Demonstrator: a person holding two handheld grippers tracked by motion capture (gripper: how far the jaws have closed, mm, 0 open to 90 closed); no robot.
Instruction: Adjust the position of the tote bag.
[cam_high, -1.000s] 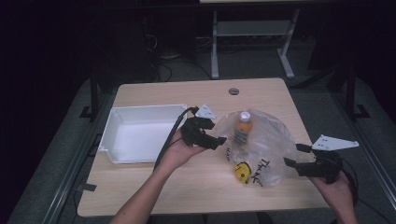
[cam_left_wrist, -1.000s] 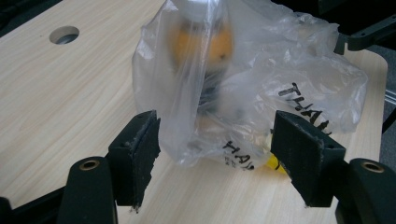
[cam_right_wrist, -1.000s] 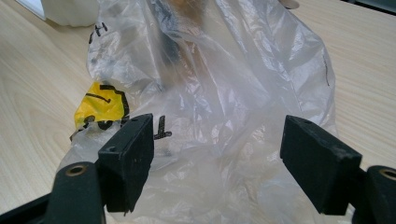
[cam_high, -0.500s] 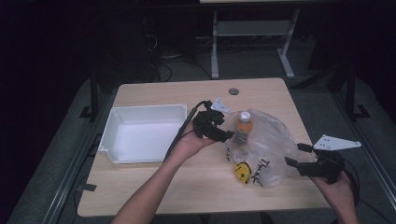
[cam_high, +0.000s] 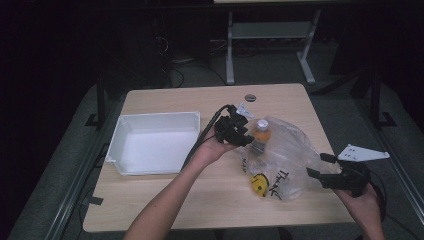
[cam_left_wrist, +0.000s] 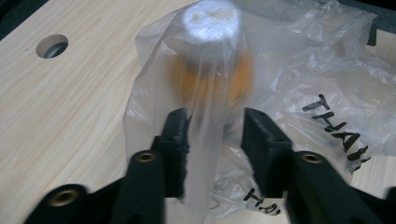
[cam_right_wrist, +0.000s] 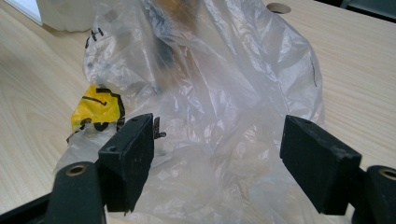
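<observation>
An orange bottle (cam_high: 261, 131) with a white cap stands upright inside a clear plastic bag (cam_high: 290, 155) printed with black letters and a yellow smiley (cam_high: 258, 183). My left gripper (cam_high: 248, 141) is at the bottle's left side. In the left gripper view its jaws (cam_left_wrist: 215, 116) stand narrowly apart, with a fold of the bag (cam_left_wrist: 303, 70) between them and the bottle (cam_left_wrist: 212, 70) just beyond the tips. My right gripper (cam_high: 320, 165) is at the bag's right edge, wide open. In the right gripper view the bag (cam_right_wrist: 224, 70) lies loose between the gripper (cam_right_wrist: 217, 135) jaws.
A white tray (cam_high: 155, 120) sits on the left half of the wooden table. A round cable hole (cam_high: 250, 97) lies near the table's far edge, behind the bottle. The table's right edge is close behind my right hand.
My left gripper has moved right, from beside the tray to the bottle, and its jaws now straddle a fold of the bag. The right gripper has stayed put.
</observation>
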